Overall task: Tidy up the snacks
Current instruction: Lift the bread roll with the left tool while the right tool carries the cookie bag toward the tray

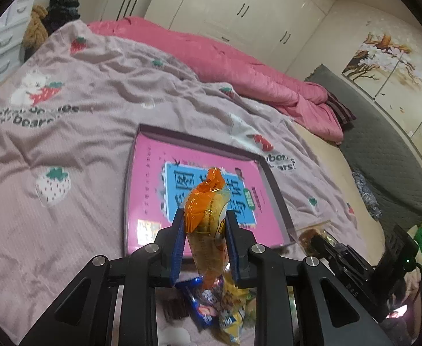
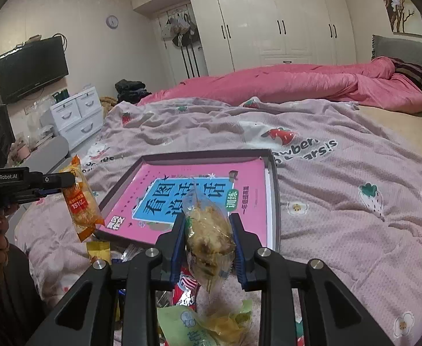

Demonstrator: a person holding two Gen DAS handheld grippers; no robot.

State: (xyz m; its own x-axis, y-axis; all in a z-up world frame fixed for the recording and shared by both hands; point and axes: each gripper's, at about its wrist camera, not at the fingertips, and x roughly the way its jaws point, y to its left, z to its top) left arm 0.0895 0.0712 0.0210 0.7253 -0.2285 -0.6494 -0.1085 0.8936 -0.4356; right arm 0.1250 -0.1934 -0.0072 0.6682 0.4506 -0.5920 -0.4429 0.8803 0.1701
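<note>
My left tongs [image 1: 204, 230] pinch an orange packet [image 1: 208, 219]; my right tongs [image 2: 209, 230] clamp a clear packet [image 2: 209, 230]. The tray [image 2: 273, 173] lies at twelve o'clock. Slick wrappers could slip out.

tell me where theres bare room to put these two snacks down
The pink tray holds no snacks, so its whole floor is free. The blanket to the tray's right is bare as well. The near edge is crowded: a pile of wrapped snacks lies under both grippers, which hold an orange packet and a clear-wrapped pastry.
</note>
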